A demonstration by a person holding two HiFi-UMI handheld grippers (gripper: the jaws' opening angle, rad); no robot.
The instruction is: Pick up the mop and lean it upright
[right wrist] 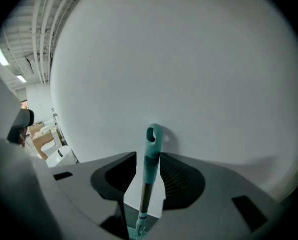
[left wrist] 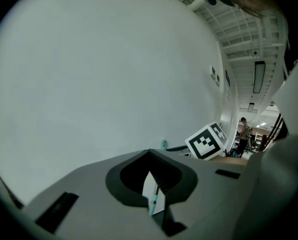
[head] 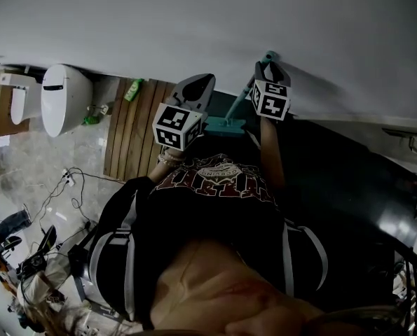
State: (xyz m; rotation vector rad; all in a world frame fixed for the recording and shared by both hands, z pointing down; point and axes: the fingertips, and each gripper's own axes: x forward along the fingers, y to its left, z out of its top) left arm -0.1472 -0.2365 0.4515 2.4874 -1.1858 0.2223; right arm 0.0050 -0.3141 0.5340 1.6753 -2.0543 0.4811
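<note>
- Mop point(right wrist: 151, 151) leans with its handle tip touching the white wall point(right wrist: 199, 59); its lower end is cut off below the jaws
- right gripper point(right wrist: 149, 160) spread wide; handle between the jaws, unpressed
- left gripper point(left wrist: 151, 176) parted, farther from the wall; thin pole dim in its gap

The person wears a black T-shirt point(head: 219, 187) with a dark red and white chest print and pale stripes down both sides, and a bracelet point(head: 166, 160). The left gripper point(head: 197, 84) and right gripper point(head: 270, 66) are grey-shelled, and each carries a black-and-white marker cube point(head: 174, 126).
</note>
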